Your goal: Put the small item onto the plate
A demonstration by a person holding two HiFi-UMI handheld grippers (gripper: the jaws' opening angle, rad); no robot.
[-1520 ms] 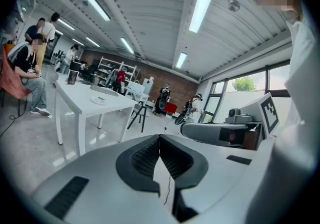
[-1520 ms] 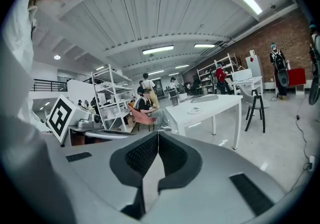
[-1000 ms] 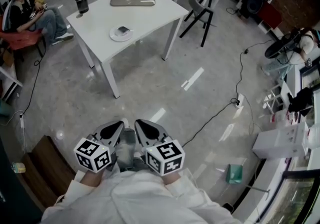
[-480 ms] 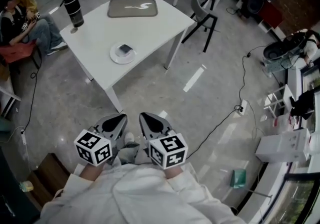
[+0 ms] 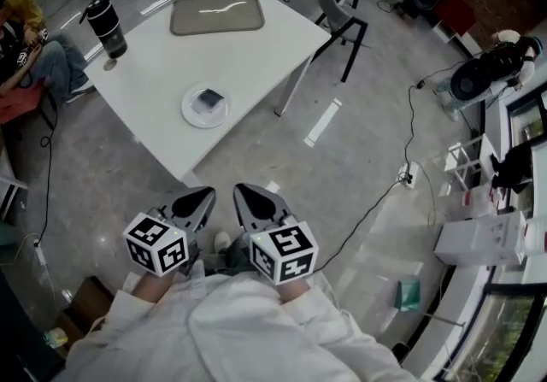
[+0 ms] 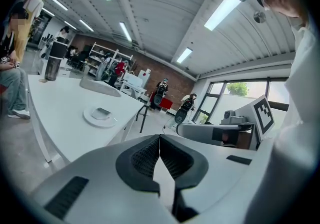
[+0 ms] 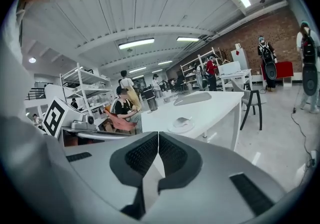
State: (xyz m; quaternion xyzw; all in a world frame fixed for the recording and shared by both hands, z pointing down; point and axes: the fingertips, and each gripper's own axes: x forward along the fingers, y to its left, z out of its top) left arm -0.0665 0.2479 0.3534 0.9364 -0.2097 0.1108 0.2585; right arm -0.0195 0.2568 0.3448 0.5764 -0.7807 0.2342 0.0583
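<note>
Both pairs of jaws are pressed together with nothing pinched — the left gripper [image 5: 202, 199] and the right gripper [image 5: 247, 197] are held side by side, short of the white bench [image 5: 154, 73]. Ahead of the jaws and well apart from them, the small item [image 5: 209, 99] is seen lying on the plate [image 5: 192, 115] — toward the bench corner nearest the jaws.

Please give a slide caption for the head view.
Left gripper and right gripper, shut and empty, face a table whose plate holds a small item.

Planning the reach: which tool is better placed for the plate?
Left, marginally: the plate lies ahead, more in line with the left tool than the right tool. Both are shut and empty.
</note>
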